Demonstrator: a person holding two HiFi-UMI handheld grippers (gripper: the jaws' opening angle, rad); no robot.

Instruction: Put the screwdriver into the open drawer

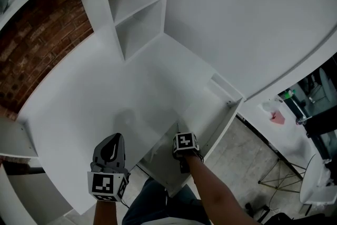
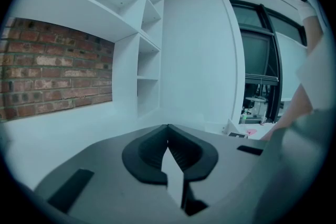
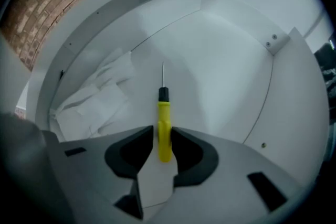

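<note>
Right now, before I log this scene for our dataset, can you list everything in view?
screwdriver: one, yellow handle, black collar, thin metal shaft; inside the drawer, between the right gripper's jaws
drawer: one, white, pulled open at the desk's front
crumpled sheet: one heap, white, in the drawer beside the screwdriver
desk top: one, white
shelf unit: one, white, at the desk's back
brick wall: red-brown, behind the desk
pink item: one, on a white surface at the far right; too small to name
left gripper: grey, jaws together, empty, above the desk
right gripper: grey, down in the drawer
forearm: one, behind the right gripper
</note>
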